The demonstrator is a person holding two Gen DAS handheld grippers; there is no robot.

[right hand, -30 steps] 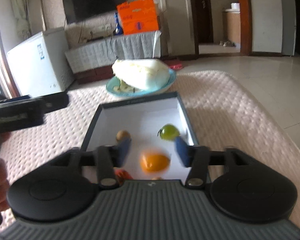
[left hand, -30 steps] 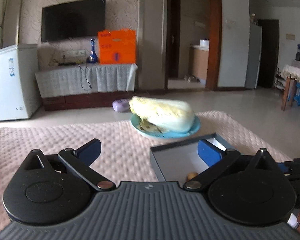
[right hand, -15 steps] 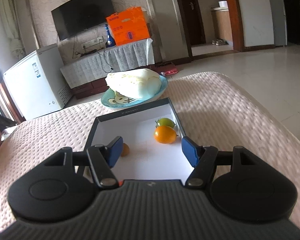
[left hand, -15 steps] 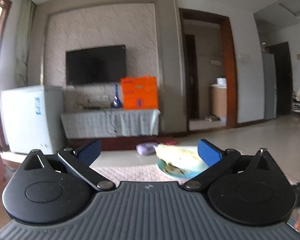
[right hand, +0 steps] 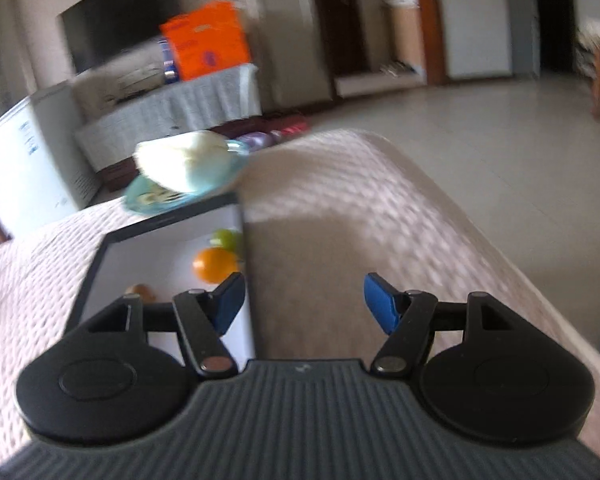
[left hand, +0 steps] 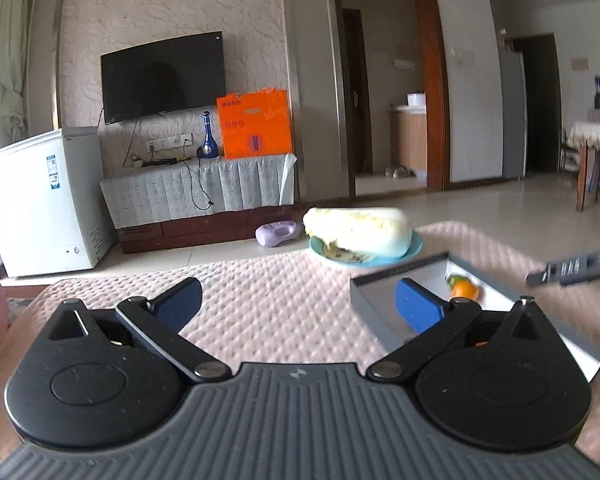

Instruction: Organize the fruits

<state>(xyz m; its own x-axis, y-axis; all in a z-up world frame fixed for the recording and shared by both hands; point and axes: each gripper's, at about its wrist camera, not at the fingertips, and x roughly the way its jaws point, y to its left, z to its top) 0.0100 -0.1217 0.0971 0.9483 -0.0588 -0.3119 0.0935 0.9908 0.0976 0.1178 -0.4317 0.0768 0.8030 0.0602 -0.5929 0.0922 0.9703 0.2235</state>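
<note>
A grey-rimmed box with a white floor (right hand: 172, 258) lies on the pink quilted table. In it sit an orange fruit (right hand: 214, 265), a green fruit (right hand: 227, 239) behind it and a small brown fruit (right hand: 140, 290). The box (left hand: 396, 274) and the orange fruit (left hand: 465, 290) also show in the left wrist view. My left gripper (left hand: 298, 304) is open and empty, above the table left of the box. My right gripper (right hand: 304, 304) is open and empty, over the box's right rim. Its body shows blurred in the left wrist view (left hand: 572, 268).
A blue plate (left hand: 416, 249) with a cabbage (left hand: 358, 227) stands behind the box. The table's right edge (right hand: 480, 240) drops to the tiled floor. A white freezer (left hand: 40, 204), a TV cabinet and a purple bottle (left hand: 278, 233) are beyond the table.
The right gripper has swung right, from centred over the box to its right rim, and opened wider. The left gripper has tilted down, so the table and box are in view again.
</note>
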